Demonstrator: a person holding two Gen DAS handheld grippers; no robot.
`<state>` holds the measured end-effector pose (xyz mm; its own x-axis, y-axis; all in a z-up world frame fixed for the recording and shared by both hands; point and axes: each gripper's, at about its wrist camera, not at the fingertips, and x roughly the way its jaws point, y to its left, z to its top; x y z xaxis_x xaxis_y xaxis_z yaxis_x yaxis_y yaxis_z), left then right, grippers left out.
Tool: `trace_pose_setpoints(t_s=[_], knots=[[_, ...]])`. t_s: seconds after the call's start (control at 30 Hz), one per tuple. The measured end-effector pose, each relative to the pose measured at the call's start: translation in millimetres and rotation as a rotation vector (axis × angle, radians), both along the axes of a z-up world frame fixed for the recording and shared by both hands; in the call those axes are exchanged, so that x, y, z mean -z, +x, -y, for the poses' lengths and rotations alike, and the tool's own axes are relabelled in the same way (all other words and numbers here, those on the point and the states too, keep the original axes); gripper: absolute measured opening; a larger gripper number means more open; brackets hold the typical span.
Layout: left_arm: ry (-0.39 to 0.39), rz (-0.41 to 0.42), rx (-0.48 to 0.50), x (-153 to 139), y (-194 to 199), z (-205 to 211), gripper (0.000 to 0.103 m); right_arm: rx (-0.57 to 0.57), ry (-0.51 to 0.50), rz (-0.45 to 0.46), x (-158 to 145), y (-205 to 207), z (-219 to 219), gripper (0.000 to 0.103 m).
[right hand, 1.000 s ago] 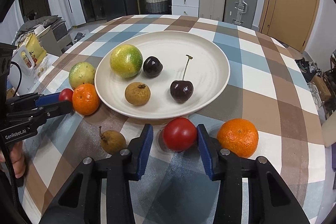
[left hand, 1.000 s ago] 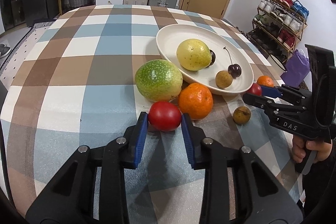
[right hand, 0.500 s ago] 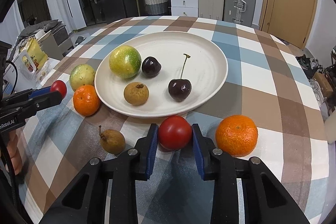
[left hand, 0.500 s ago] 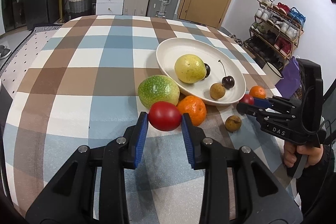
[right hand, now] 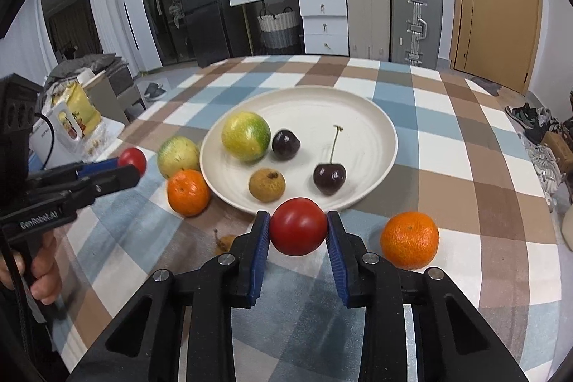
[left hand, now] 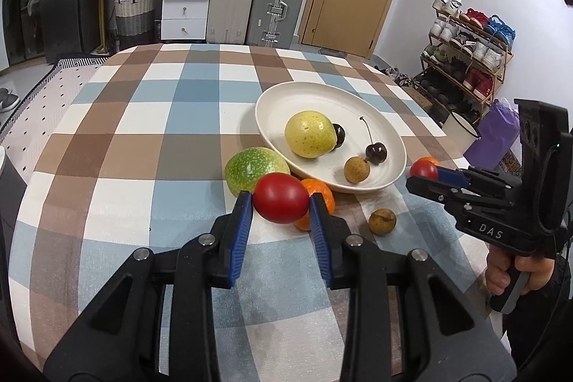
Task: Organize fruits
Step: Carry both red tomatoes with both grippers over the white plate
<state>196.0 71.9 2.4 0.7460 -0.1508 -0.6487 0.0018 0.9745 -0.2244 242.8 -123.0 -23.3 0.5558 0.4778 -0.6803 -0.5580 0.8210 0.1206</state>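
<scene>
Two red tomatoes are being carried at once, one in each tool; the left gripper [left hand: 280,203] is pinching a tomato [left hand: 280,197] between its blue pads, clear of the checked tablecloth [left hand: 143,138], and the right gripper [right hand: 297,228] is clamping its own tomato [right hand: 298,226] the same way; ahead of both tips, the white plate [right hand: 372,117] is already holding a yellow-green fruit [right hand: 245,135], two dark cherries and a longan; oranges, a green fruit and another longan are lying just outside its rim; judging by this, the carrying step is under way; next, each tomato needs easing forward over the rim to a bare patch, then releasing gently so nothing rolls.
</scene>
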Motion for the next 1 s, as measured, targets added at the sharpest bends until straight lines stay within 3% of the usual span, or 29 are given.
trace_pose_setpoints(t_s=[0.53, 1.0], knots=[[0.058, 0.043, 0.055, -16, 29, 33, 0.03, -0.012, 0.077, 0.053, -27, 6, 3, 0.032], [0.07, 0.059, 0.069, -11, 68, 43, 0.03, 0.004, 0.105, 0.09, -35, 30, 5, 0.032]])
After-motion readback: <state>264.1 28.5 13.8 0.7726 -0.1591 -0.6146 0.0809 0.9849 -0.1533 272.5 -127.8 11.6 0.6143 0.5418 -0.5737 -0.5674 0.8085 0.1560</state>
